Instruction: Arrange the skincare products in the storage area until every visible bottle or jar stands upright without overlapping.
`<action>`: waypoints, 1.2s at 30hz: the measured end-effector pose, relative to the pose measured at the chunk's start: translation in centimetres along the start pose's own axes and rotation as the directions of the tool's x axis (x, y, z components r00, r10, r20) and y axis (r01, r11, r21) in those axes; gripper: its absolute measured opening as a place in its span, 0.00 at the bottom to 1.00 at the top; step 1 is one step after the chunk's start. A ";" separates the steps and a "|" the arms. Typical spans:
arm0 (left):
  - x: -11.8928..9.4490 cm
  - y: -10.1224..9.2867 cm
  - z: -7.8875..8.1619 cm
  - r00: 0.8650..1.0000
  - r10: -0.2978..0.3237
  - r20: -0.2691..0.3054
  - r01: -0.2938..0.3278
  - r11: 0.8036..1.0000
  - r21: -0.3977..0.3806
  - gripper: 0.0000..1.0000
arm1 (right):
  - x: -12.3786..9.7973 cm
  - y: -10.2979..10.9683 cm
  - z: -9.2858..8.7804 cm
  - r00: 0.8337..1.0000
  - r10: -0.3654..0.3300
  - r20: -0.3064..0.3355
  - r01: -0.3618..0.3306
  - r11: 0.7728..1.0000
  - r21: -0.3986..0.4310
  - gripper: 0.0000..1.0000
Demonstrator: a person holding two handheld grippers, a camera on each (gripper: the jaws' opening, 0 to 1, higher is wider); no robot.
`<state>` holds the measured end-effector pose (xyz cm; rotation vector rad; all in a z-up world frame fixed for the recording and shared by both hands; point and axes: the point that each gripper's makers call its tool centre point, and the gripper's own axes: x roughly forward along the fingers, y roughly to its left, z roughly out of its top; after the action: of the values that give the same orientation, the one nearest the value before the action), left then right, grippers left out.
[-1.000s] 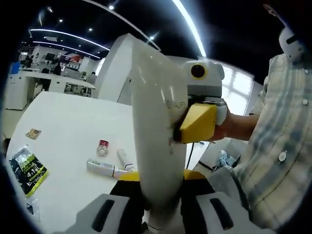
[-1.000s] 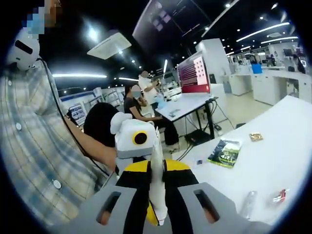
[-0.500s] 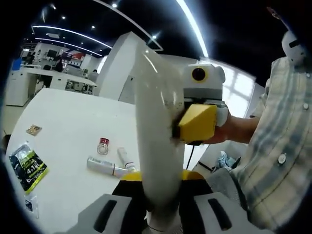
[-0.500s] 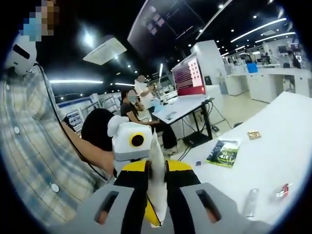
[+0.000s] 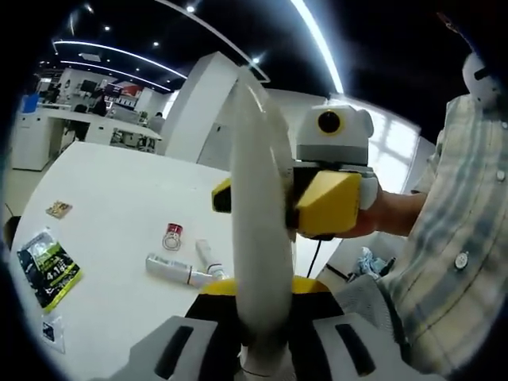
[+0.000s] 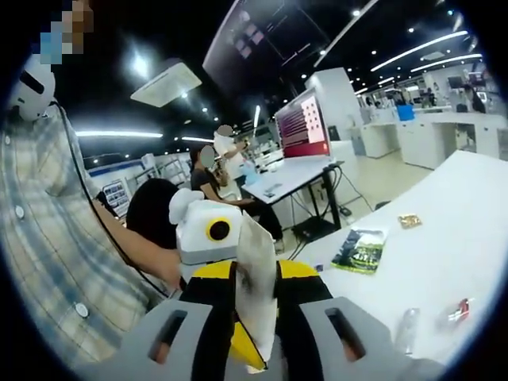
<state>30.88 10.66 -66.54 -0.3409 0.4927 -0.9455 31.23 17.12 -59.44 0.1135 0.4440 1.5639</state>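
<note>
Bright strip lights run over an open office hall, and a wide white counter (image 5: 103, 214) spreads toward 9 o'clock in the left gripper view. Lying flat on it near 7 o'clock are a slim clear tube (image 5: 176, 271), a shorter white tube (image 5: 206, 255) just beside it, and a small red-topped jar (image 5: 172, 236); a green packet (image 5: 45, 267) sits well apart at 8 o'clock.

Both tools are raised off the counter and share one white squeeze tube (image 5: 260, 238). The left hand-held gripper (image 5: 255, 353) is clenched on its lower end, and the right hand-held gripper (image 5: 262, 202) pinches it higher up. In the right gripper view the tube (image 6: 256, 278) shows as a thin, flattened edge standing between that gripper's closed jaws (image 6: 254, 349).

The tube looks light, soft-walled and glossy, so it will likely dent and slip under a hard squeeze. A firmer hold would be low, near the stiff cap end, on which it probably has to stand.
</note>
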 end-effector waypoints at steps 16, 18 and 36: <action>-0.2 1.4 -0.3 0.997 0.077 -0.019 -0.077 0.997 -0.021 0.18 | 0.9 -1.2 -0.1 0.995 -0.098 0.010 0.098 0.995 0.024 0.25; -0.2 1.6 -0.4 0.996 0.086 -0.024 -0.086 0.996 -0.025 0.18 | 1.0 -1.3 -0.2 0.994 -0.112 0.008 0.111 0.994 0.020 0.25; -0.6 3.4 -0.8 0.980 0.192 -0.043 -0.194 0.980 -0.045 0.17 | 1.5 -2.7 -1.1 0.963 -0.267 -0.029 0.268 0.963 0.032 0.34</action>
<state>32.52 13.02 -68.69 -0.3135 0.5744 -0.7532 33.32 18.33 -61.72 0.0593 0.4860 1.2924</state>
